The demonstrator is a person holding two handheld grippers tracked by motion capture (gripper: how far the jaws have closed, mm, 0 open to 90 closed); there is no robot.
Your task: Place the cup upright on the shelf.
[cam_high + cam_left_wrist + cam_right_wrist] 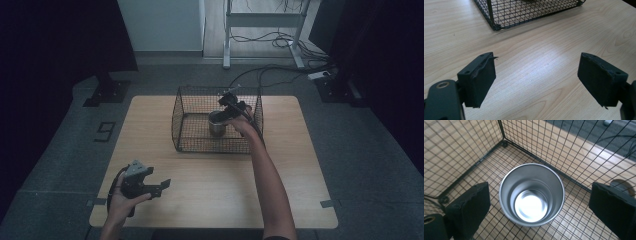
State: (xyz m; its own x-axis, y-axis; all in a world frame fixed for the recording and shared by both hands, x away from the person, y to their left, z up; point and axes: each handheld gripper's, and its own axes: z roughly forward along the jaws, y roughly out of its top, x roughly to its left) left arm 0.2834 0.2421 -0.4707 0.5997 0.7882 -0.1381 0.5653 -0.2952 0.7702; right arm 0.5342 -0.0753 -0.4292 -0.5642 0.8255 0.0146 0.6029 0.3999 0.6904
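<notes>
The steel cup (532,194) stands upright inside the wire basket (187,122) near the desk's (210,200) far edge, the right tool (536,202) released above it and apparently withdrawing next, the left tool (536,80) idle, open.

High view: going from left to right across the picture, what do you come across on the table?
Left gripper held in a hand near the front edge → wire basket → metal cup standing inside it → right gripper above the cup.

Lab: dark curtains (55,40), floor cables (280,37)
</notes>
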